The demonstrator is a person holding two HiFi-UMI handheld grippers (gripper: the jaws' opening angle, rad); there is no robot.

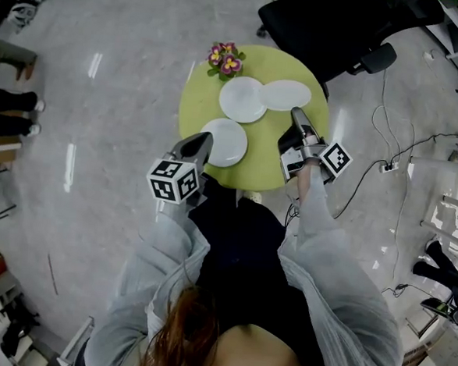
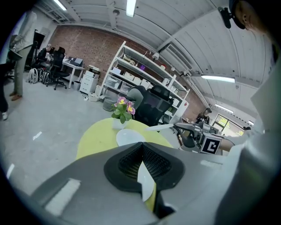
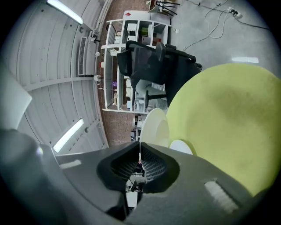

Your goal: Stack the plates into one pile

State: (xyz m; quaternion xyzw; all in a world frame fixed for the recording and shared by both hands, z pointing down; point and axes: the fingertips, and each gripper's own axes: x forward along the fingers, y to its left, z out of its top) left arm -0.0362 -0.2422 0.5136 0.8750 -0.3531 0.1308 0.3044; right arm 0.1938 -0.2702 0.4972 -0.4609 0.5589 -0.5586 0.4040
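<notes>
- White round plates, three in all, on or over a round yellow-green surface (image 1: 194, 98) in the head view.
- Near white plate (image 1: 228, 143): at the near-left part of the surface, rim pinched by the left tongs (image 1: 206, 140), clamped shut on it. Visible in the left gripper view as a thin white sliver between black ribbed pads (image 2: 127, 162). Hard to say from either view whether resting flat or tipped up a little.
- Middle white plate (image 1: 243, 99): lying flat toward the far side, apart from both tongs, just beside a small pot of pink and yellow flowers (image 1: 226, 59) at the far edge.
- Far-right white plate (image 1: 286, 95): gripped at its near rim by the right tongs (image 1: 298, 111), closed tight on the thin edge. Raised clear of the surface, shown edge-on and roughly level in the left gripper view, above and to the right of the middle plate. From overhead, left edge overlapping the middle plate's right edge.
- Right gripper view: same plate standing out beyond the shut pads, with the yellow-green surface filling the right side.
- Square-marked cubes (image 1: 174, 181) at the near ends of both tongs, carried by a person in pale grey sleeves (image 1: 168, 268).
- Black office chair (image 1: 326, 25) just beyond the surface at the far right, grey floor (image 1: 97, 169) all round.
- White shelving (image 2: 131, 74) against a brick wall (image 2: 88, 48) in the background.
</notes>
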